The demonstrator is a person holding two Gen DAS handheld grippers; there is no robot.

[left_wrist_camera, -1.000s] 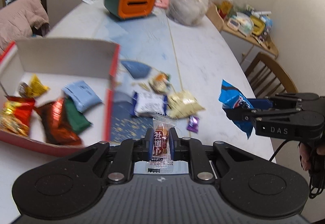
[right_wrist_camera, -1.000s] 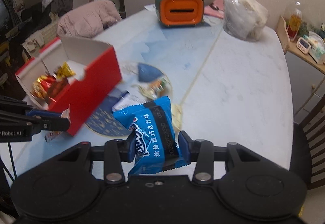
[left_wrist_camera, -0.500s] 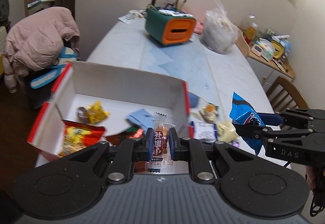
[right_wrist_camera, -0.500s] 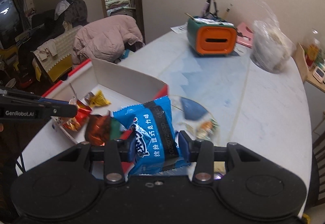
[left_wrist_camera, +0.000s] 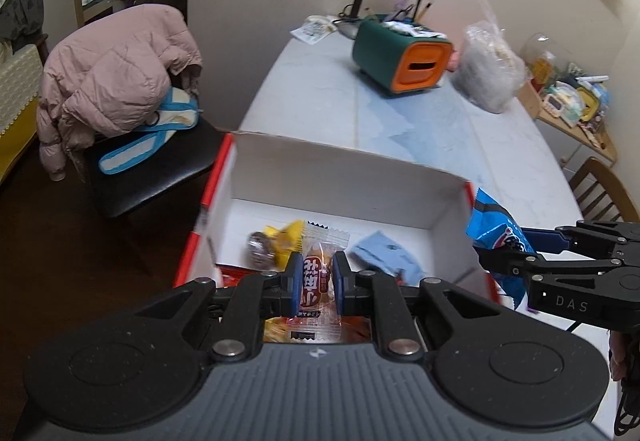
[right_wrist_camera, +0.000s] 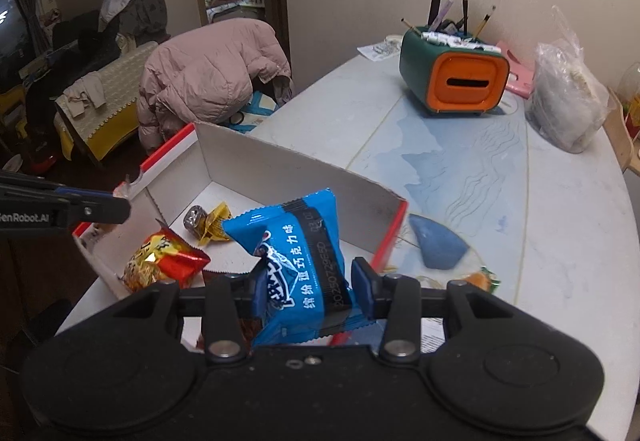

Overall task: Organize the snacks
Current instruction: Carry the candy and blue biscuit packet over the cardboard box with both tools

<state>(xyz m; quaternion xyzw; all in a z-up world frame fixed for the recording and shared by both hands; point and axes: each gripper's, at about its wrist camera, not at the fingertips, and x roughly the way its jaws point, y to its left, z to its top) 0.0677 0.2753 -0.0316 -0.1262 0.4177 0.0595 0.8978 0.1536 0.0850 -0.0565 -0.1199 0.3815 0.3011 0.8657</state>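
Red cardboard box (left_wrist_camera: 448, 177) with a white inside sits open on the table (right_wrist_camera: 560, 201), and both grippers hang over it. Right gripper (right_wrist_camera: 308, 283) has its jaws clamped on one blue snack bag (right_wrist_camera: 300, 253), which sticks up between the pads, above the box's right end. Left gripper (left_wrist_camera: 317, 279) is nearly closed, pinching one small clear-wrapped snack (left_wrist_camera: 316, 273) upright over the box floor. Inside the box: one yellow-wrapped candy (right_wrist_camera: 214, 221), one red-gold packet (right_wrist_camera: 164, 261).
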